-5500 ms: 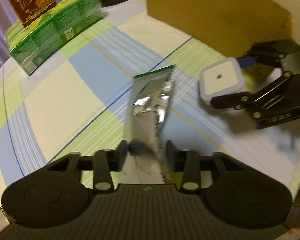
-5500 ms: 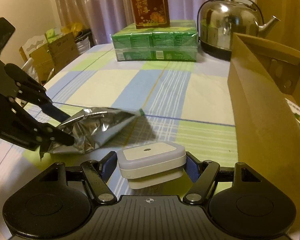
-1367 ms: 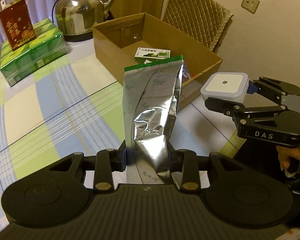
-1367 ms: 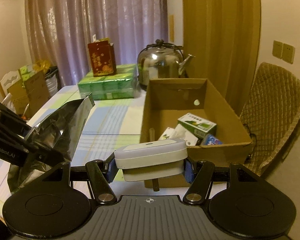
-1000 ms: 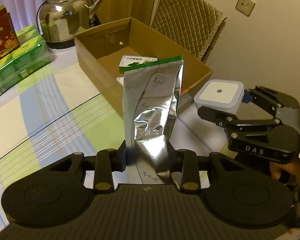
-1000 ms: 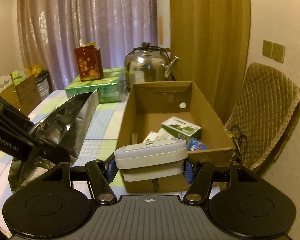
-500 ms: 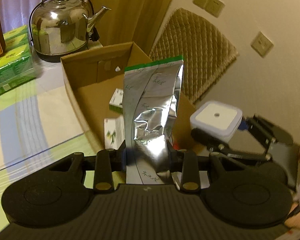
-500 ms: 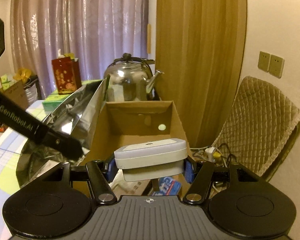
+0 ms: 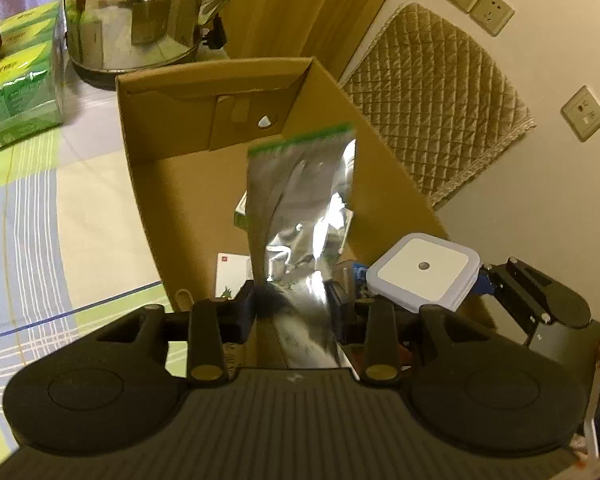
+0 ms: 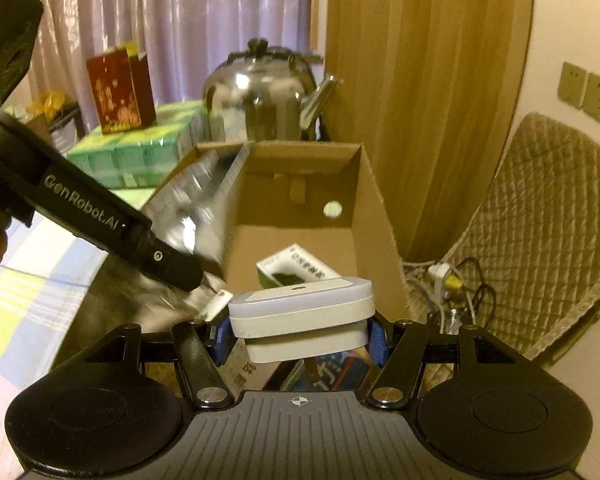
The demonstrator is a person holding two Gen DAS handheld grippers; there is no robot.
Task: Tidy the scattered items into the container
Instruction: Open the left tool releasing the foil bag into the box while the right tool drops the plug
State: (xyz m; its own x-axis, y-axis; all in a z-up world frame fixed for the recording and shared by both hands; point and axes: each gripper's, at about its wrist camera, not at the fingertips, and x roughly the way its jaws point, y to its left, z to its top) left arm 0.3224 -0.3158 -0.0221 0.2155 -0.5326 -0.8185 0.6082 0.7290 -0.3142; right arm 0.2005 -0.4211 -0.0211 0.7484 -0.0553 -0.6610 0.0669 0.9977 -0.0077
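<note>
A crinkled silver foil pouch with a green top strip is being held upright between the closed-in fingers of the left gripper, above the open cardboard box. A white square night light is being clamped by the right gripper over the near end of the same box. Small cartons are lying inside the box. A steel kettle and green packs are seen behind it on the checked tablecloth.

Dim, yellowish, fisheye-warped; slight blur
</note>
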